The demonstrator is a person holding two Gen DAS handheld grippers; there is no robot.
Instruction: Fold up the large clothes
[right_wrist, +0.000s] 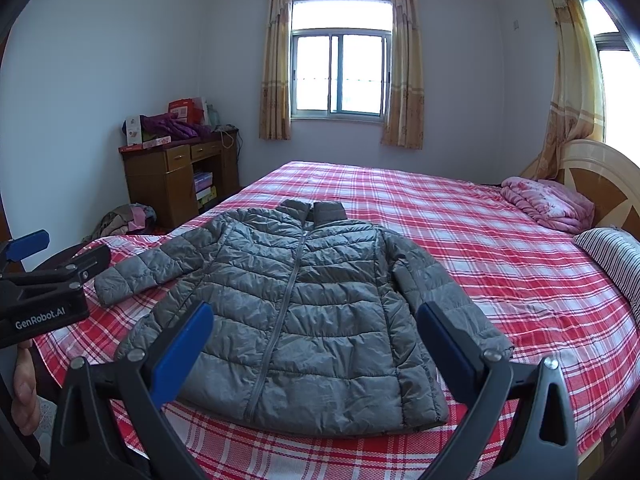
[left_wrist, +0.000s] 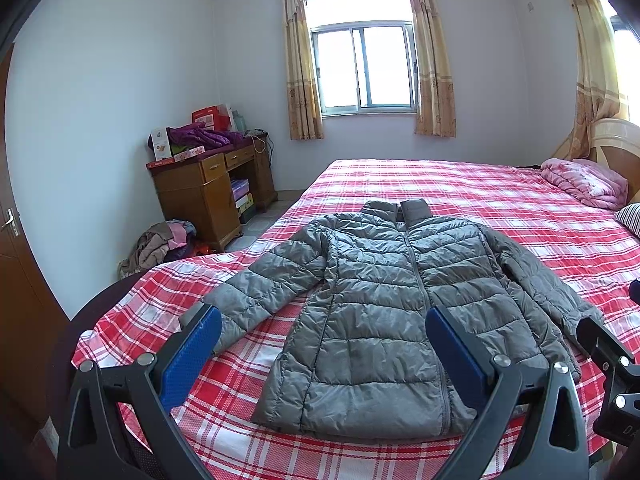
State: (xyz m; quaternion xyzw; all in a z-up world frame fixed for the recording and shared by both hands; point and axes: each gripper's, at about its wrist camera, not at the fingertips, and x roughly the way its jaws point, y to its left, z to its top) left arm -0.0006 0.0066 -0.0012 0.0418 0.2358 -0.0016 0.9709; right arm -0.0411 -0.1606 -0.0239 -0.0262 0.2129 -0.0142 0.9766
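Note:
A grey quilted puffer jacket (left_wrist: 384, 304) (right_wrist: 296, 308) lies flat and zipped on the red plaid bed (left_wrist: 500, 200) (right_wrist: 460, 220), collar toward the window, both sleeves spread out. My left gripper (left_wrist: 323, 320) hovers open above the jacket's hem, its blue pads (left_wrist: 192, 356) wide apart and holding nothing. My right gripper (right_wrist: 314, 320) is likewise open over the hem, empty between its blue pads (right_wrist: 180, 356). The left gripper (right_wrist: 40, 276) also shows at the left edge of the right wrist view, held by a hand (right_wrist: 24, 392).
A folded pink quilt (left_wrist: 584, 182) (right_wrist: 548, 204) and a striped pillow (right_wrist: 612, 260) lie by the headboard at the right. A wooden desk (left_wrist: 208, 196) piled with boxes and clothes stands at the far left wall, with a clothes heap (left_wrist: 164, 244) on the floor beside it.

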